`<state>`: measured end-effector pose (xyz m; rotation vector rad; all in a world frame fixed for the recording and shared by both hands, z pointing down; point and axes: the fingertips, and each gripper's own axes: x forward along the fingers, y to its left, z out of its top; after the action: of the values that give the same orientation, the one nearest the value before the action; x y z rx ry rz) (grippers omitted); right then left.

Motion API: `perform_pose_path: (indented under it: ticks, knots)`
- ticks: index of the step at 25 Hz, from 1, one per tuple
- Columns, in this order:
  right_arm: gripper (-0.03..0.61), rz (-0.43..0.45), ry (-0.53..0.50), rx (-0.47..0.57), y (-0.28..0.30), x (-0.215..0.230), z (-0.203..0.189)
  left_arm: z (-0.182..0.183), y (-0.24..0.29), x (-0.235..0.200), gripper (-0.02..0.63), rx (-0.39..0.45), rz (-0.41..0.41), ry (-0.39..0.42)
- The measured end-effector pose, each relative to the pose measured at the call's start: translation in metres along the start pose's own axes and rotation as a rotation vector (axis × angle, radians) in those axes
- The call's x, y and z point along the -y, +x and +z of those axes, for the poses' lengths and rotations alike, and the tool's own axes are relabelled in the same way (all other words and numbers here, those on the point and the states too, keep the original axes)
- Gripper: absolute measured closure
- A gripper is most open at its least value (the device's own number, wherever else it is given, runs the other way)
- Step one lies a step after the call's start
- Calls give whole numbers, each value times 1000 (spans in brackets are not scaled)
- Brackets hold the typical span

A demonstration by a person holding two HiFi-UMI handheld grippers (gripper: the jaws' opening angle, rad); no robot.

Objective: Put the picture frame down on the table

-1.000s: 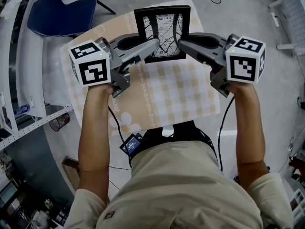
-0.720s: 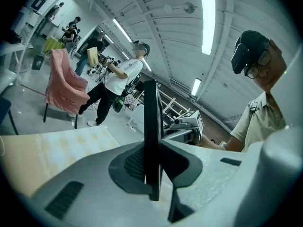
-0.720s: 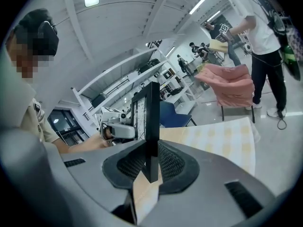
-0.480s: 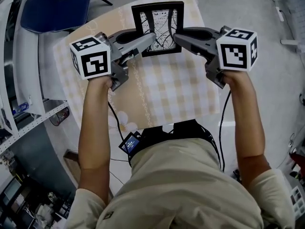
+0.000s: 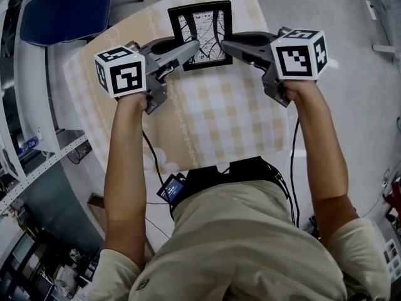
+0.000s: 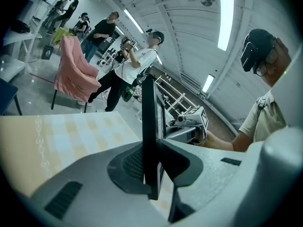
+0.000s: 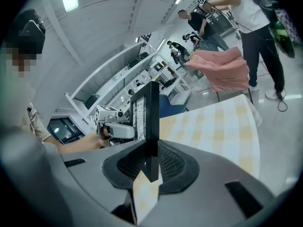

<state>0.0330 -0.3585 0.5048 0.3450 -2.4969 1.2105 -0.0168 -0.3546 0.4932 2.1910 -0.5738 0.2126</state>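
A black picture frame (image 5: 200, 33) with a line drawing stands upright over the far part of the table (image 5: 219, 111). My left gripper (image 5: 191, 46) holds its left edge and my right gripper (image 5: 227, 44) its right edge. In the left gripper view the frame's edge (image 6: 149, 126) sits between the pads of the left gripper (image 6: 150, 167). Those jaws have just been opening a little, and the pads still lie against the frame. In the right gripper view the right gripper (image 7: 151, 162) clamps the other edge (image 7: 151, 122). Checked cloth shows below the frame's lower end.
A yellow checked cloth covers the table. A blue chair (image 5: 62, 17) stands at the far left and metal shelving (image 5: 25, 137) runs along the left. A chair under pink cloth (image 6: 71, 74) and several standing people (image 6: 137, 60) are beyond the table.
Both grippers have carried the frame down and away from me, toward the far part of the table. The frame stays upright between them.
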Motion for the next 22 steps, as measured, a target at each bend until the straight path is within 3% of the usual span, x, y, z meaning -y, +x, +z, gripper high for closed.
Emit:
perform_pose_path:
  ticks: [9, 22]
  knots:
    - [509, -48, 40, -39, 20, 39, -15, -18, 18, -42, 537, -28, 19, -36]
    - [509, -92, 74, -91, 41, 83, -38, -44, 41, -89, 511, -138, 129, -45]
